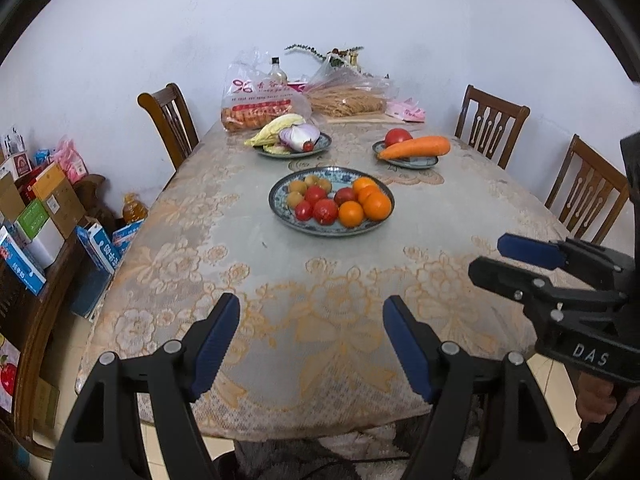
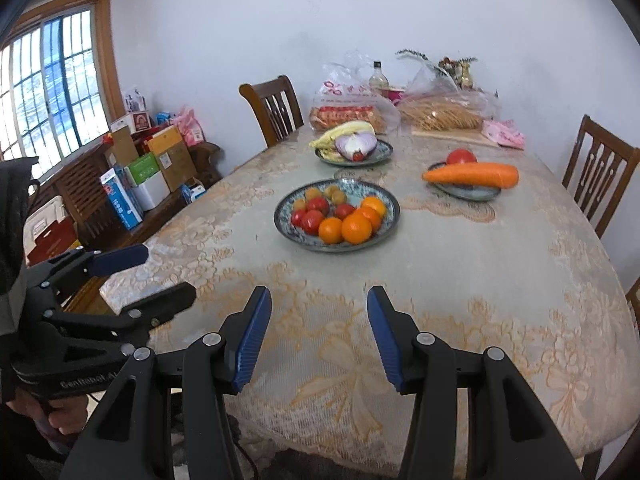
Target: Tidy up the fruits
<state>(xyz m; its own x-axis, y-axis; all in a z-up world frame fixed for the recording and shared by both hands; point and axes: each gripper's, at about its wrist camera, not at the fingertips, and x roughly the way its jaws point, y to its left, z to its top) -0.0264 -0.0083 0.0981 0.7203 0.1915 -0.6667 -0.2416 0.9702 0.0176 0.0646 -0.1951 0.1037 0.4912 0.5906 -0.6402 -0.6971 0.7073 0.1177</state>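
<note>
Near half of table (image 1: 320,320) bare cloth – open run from near edge up to fruit plate (image 1: 280,212). Fruit plate mid-table, bare lanes either side. Behind it, onion plate (image 1: 326,145) left, carrot plate (image 1: 416,162) right, gap between. Far end blocked – bread bag (image 1: 260,104), noodle bundle (image 1: 348,100), bottle (image 1: 279,72). Chairs (image 1: 490,128) crowd both sides.

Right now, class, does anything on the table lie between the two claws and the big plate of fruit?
Nothing visible does. Only bare tablecloth lies between the left claw, the right claw and the fruit plate. Both claws are open and empty.
</note>
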